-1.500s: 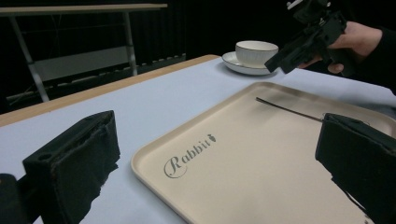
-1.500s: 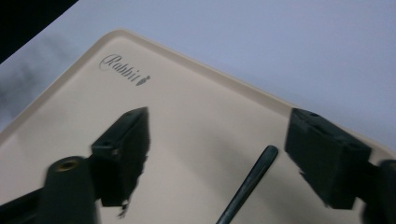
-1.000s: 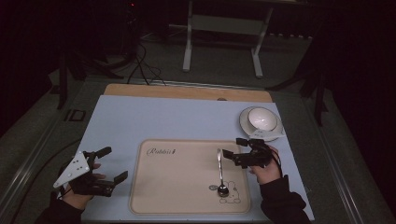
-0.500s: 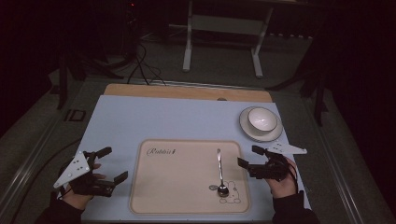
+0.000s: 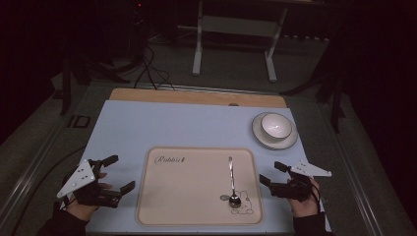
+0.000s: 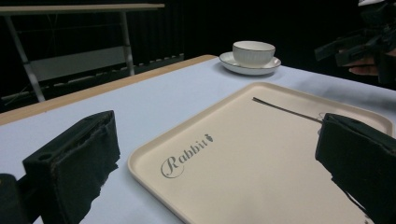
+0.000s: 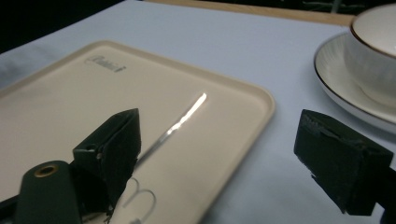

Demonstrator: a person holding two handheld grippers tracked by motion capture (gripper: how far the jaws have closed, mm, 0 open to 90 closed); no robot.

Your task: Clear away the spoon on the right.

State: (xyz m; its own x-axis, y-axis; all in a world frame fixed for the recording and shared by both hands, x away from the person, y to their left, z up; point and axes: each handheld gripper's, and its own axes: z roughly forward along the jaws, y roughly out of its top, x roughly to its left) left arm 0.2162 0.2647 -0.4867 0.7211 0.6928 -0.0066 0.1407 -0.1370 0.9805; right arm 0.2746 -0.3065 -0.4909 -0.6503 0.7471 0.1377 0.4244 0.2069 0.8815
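Spoon, slim and silver metal, lying flat on the beige rectangular plastic tray printed "Rabbit", bowl end nearest the person over a small rabbit drawing, handle pointing away. Right hand-held gripper held just beside the tray's right edge, jaws spread apart and empty (the spoon lies near it but untouched). Left hand-held gripper resting at the tray's left side, jaws likewise parted with nothing between them. White ceramic bowl seated on a white saucer at the far right of the pale blue counter, well apart from the spoon.
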